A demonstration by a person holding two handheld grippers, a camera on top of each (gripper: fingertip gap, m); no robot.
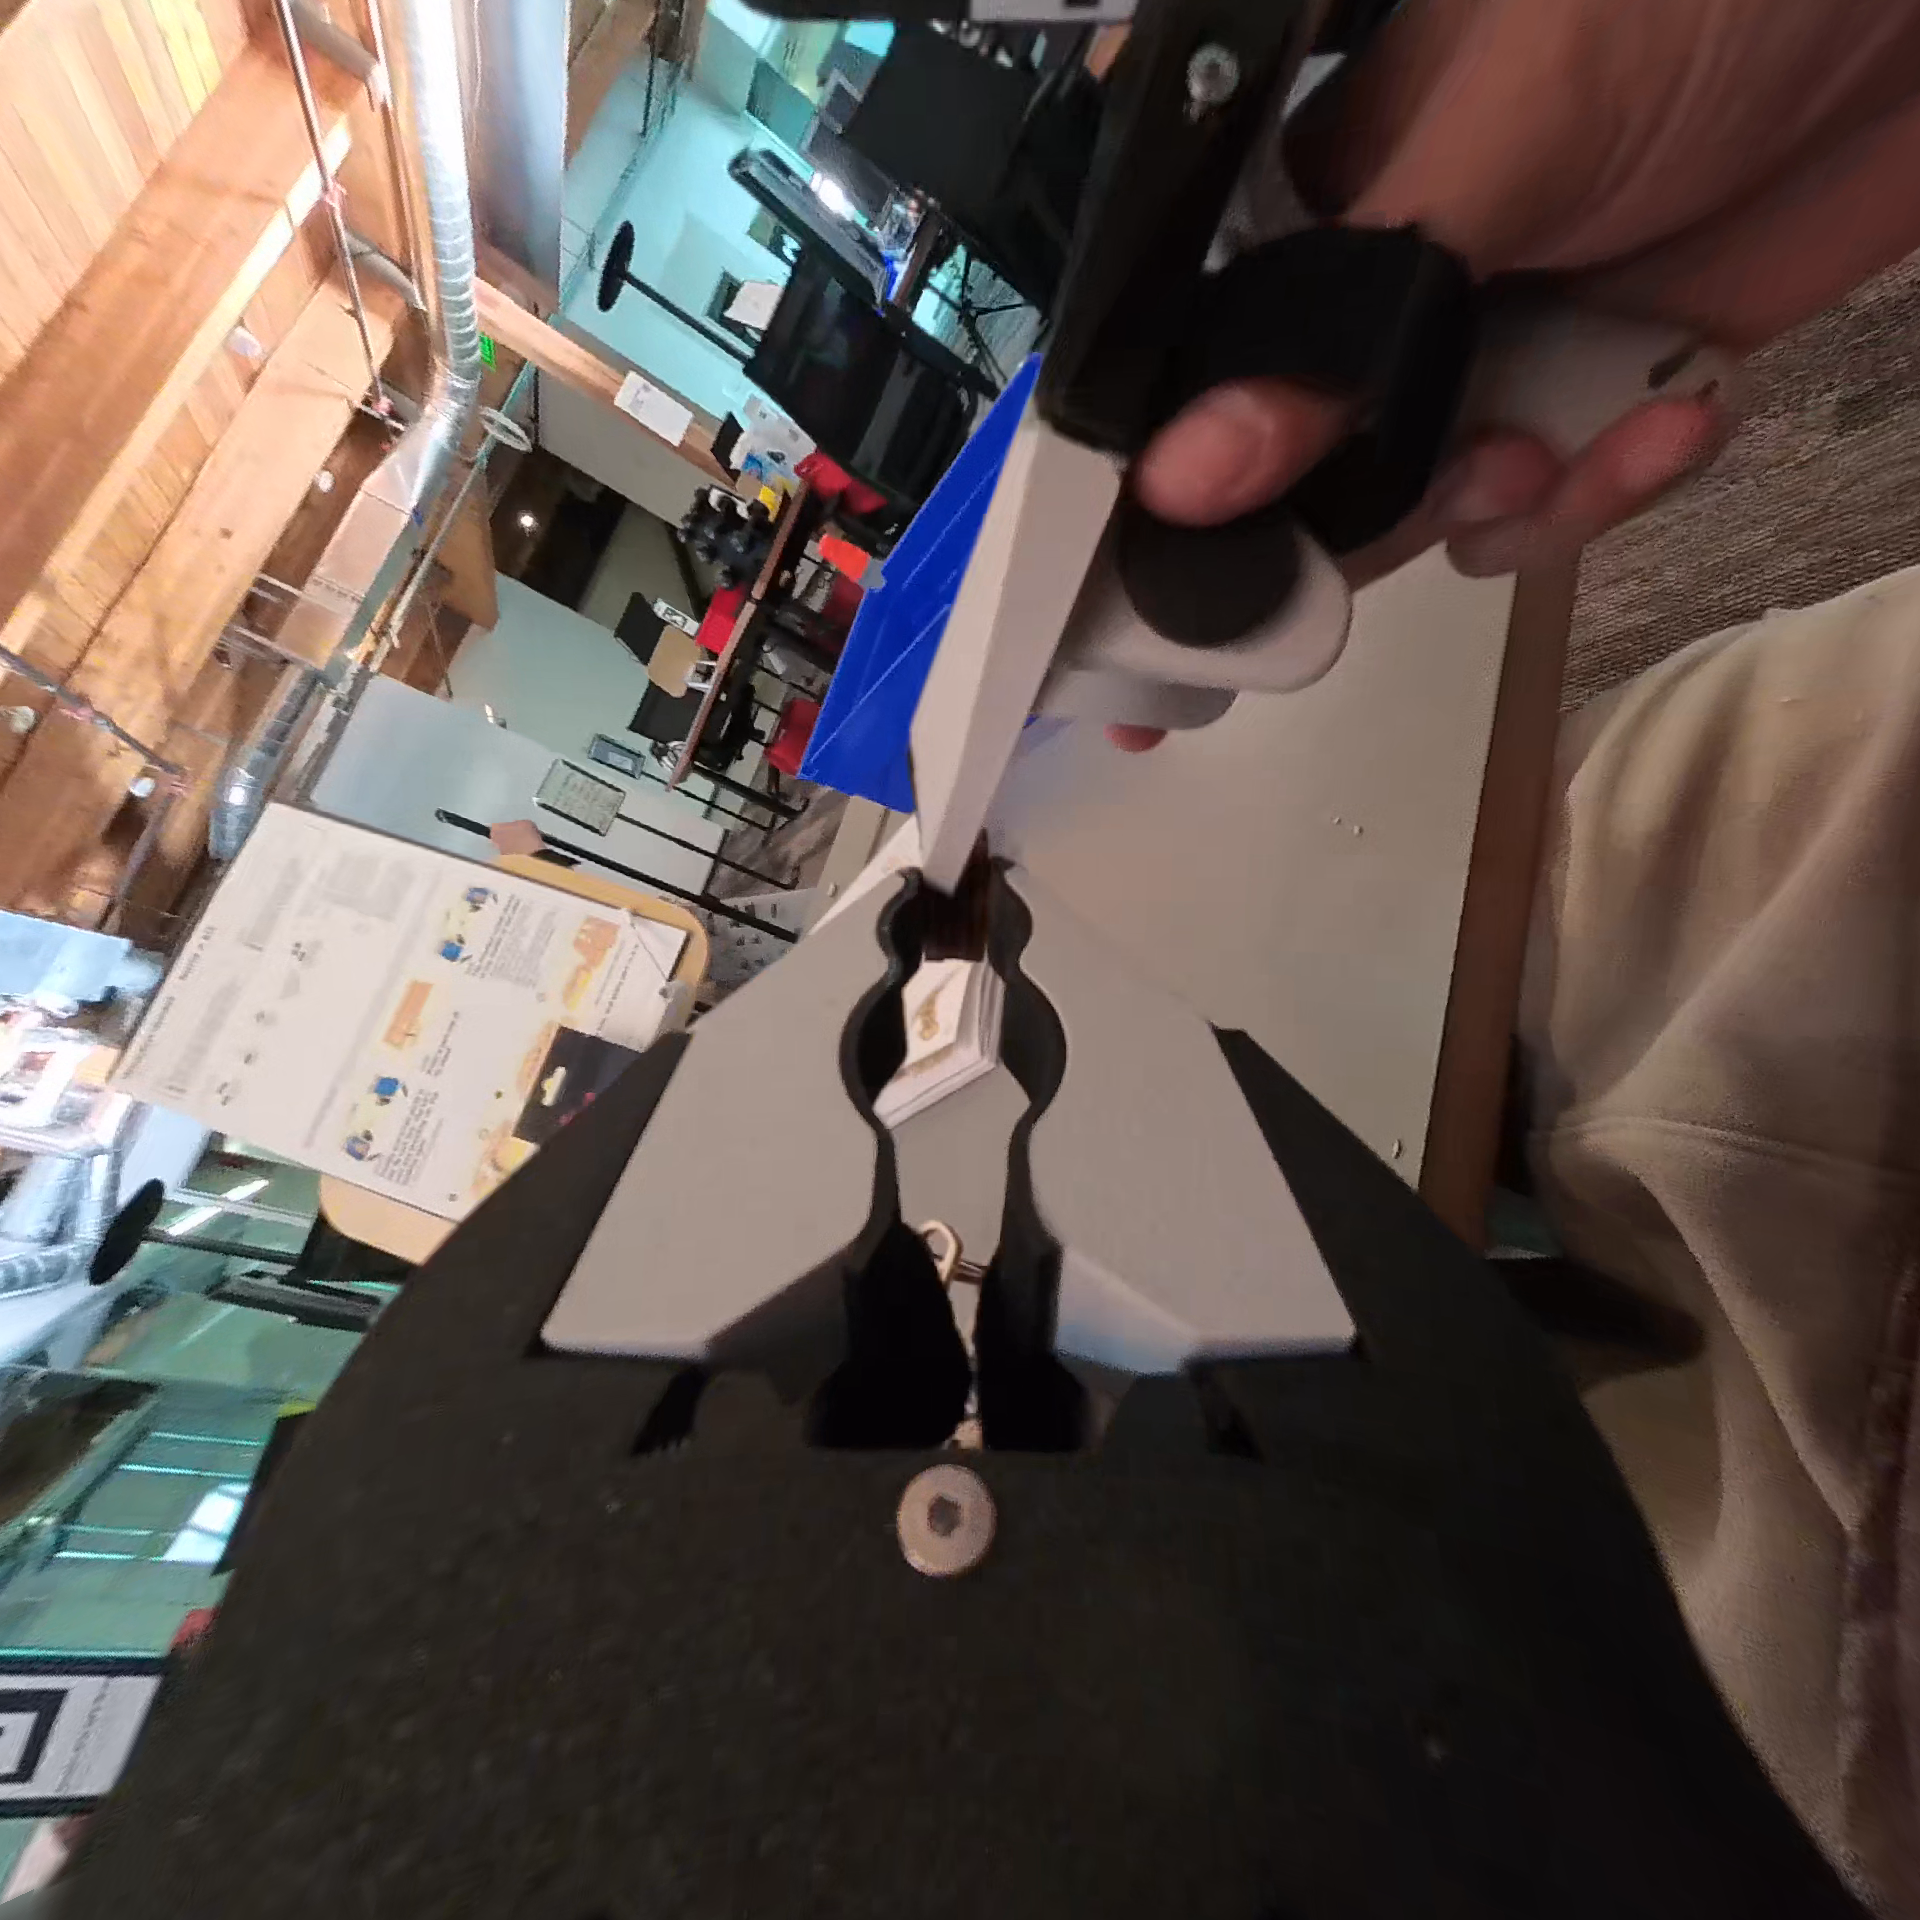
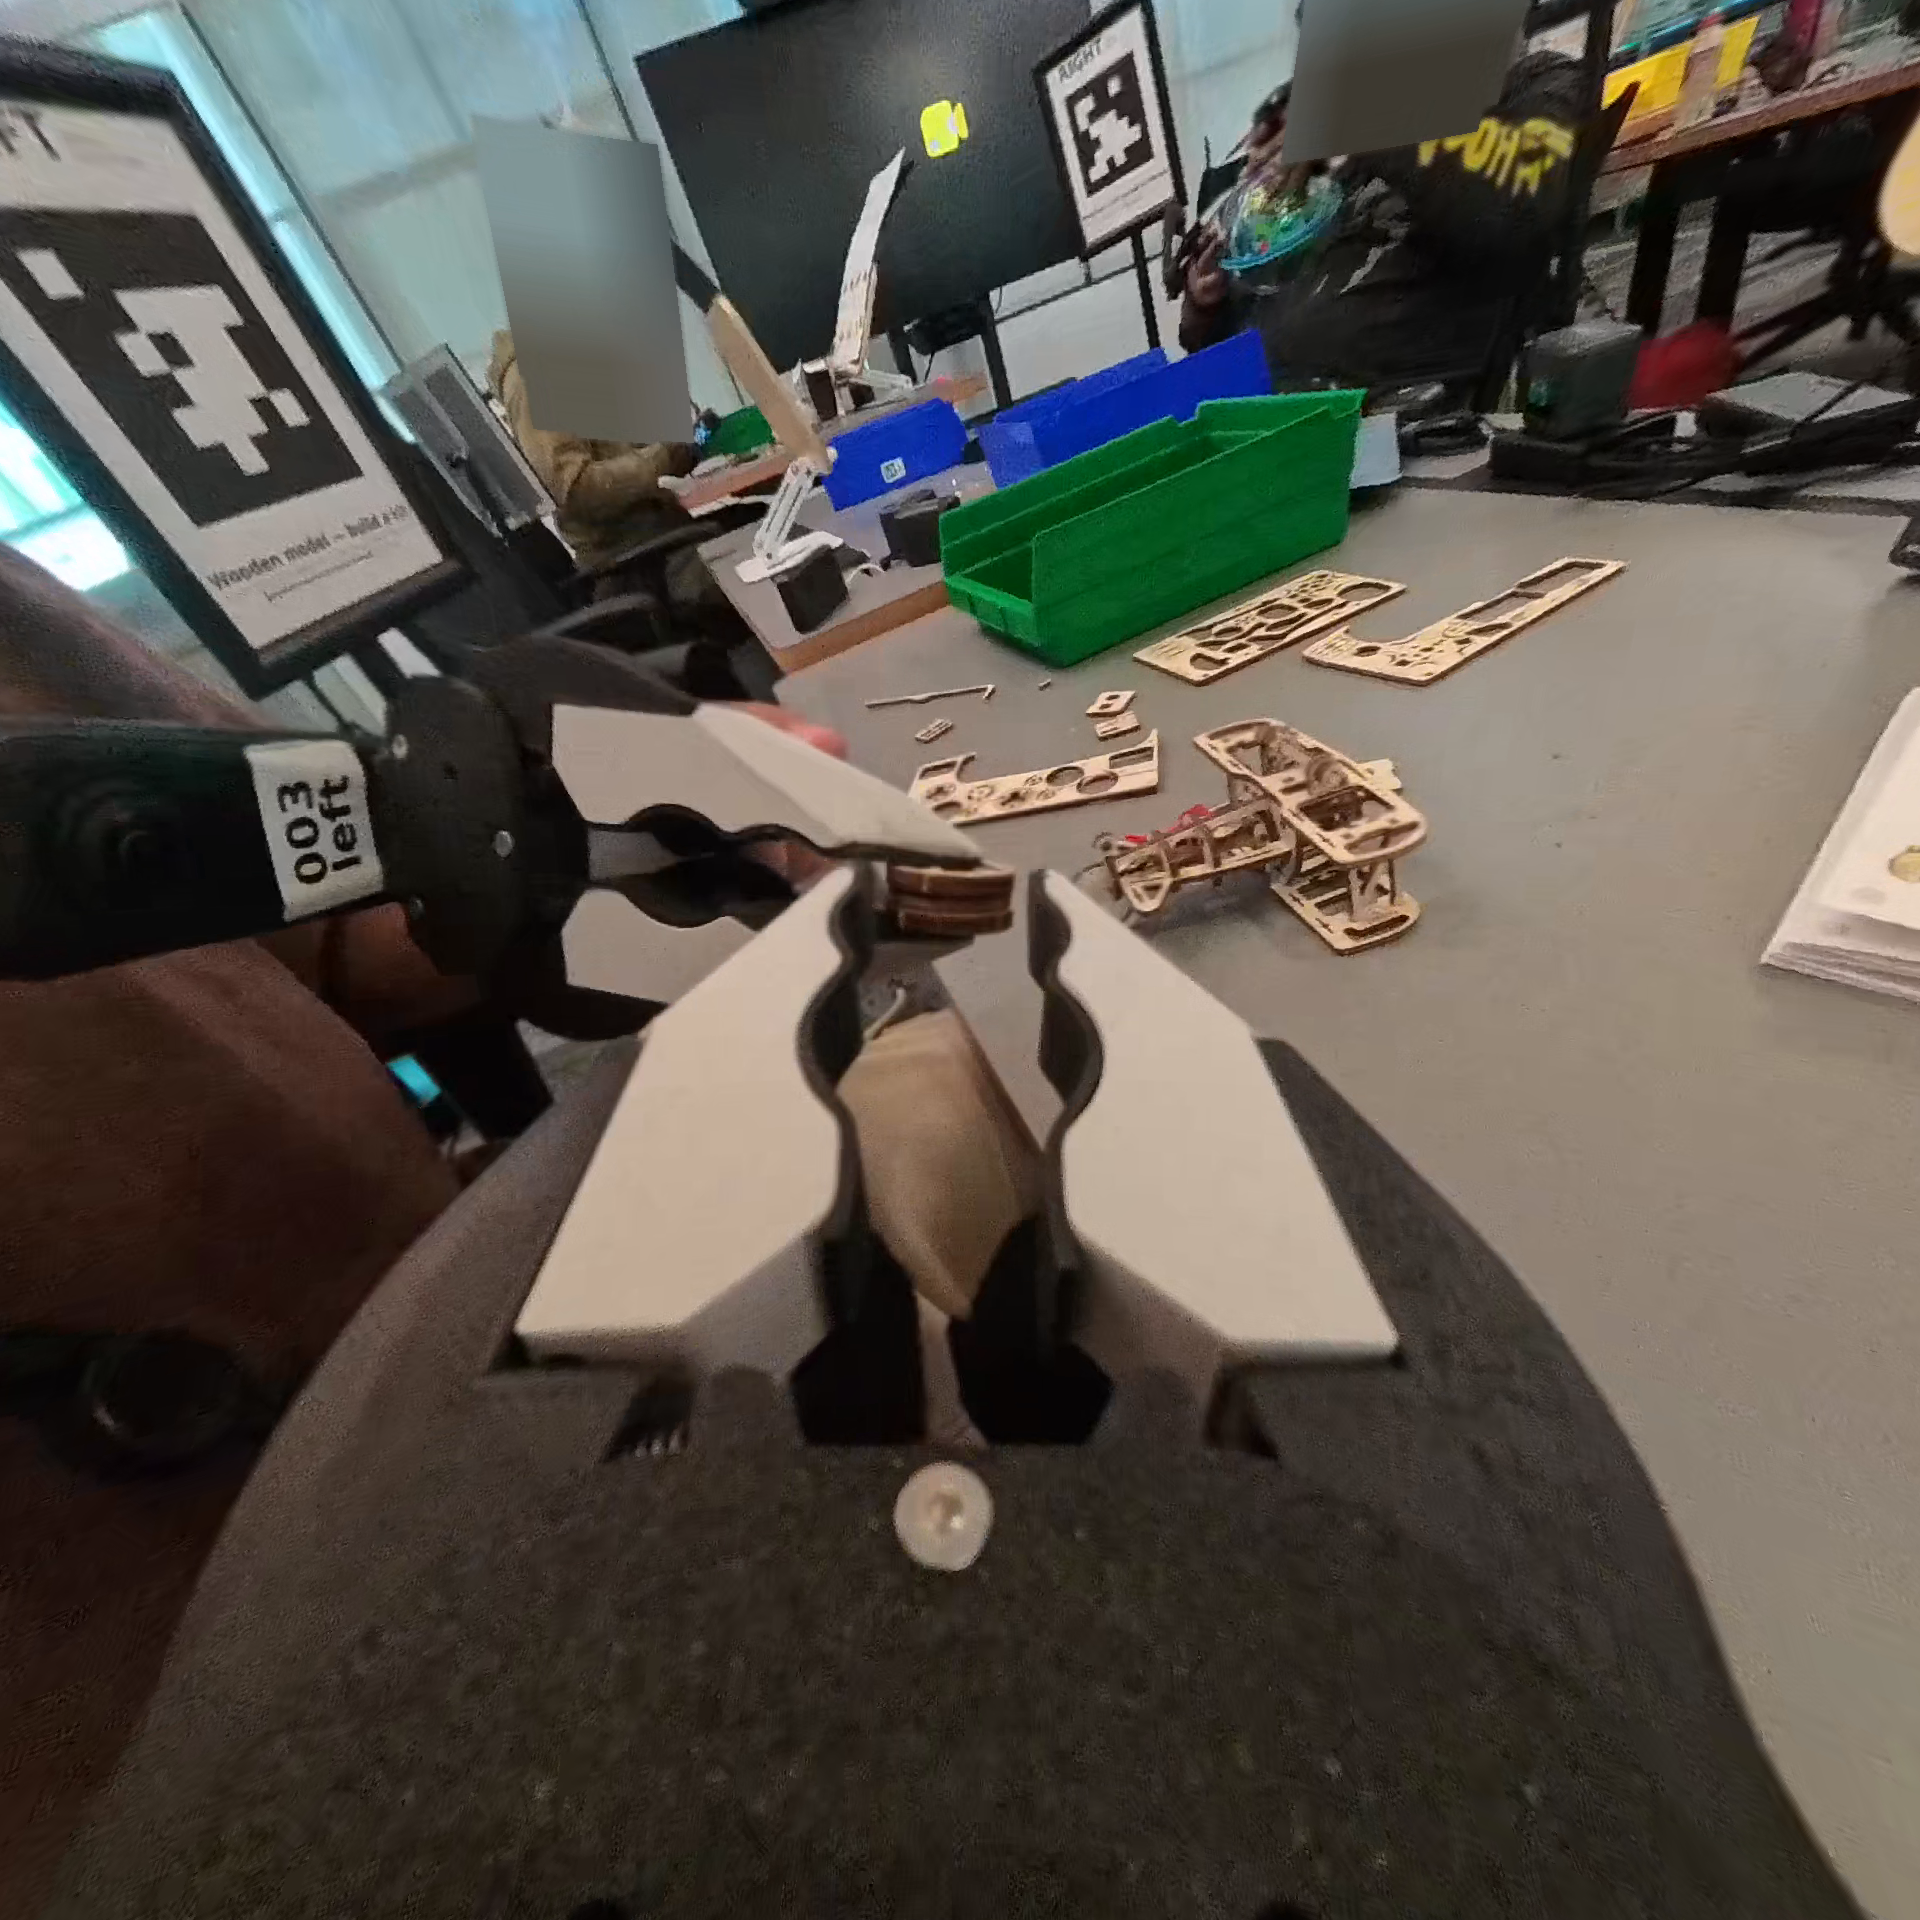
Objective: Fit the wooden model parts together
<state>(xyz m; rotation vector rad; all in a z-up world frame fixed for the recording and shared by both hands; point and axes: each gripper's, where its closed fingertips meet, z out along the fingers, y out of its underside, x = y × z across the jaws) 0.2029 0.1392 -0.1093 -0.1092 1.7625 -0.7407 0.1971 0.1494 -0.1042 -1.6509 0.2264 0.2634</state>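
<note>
My left gripper is shut on a small stack of dark wooden discs. In the right wrist view it reaches in from the left, with the disc stack pinched between its upper and lower fingers. My right gripper is open, its fingertips close on either side of the stack; I cannot tell whether they touch it. In the left wrist view one right finger comes down from above onto the stack. A part-built wooden biplane stands on the grey table beyond.
Punched wooden part sheets lie past the biplane. A green bin and blue bins stand behind them. A booklet lies at the right edge. A framed marker board stands at the left. People sit at tables behind. My left and right fingertips are right by each other. From the right gripper's tips to the part-built wooden biplane is close to 20 cm.
</note>
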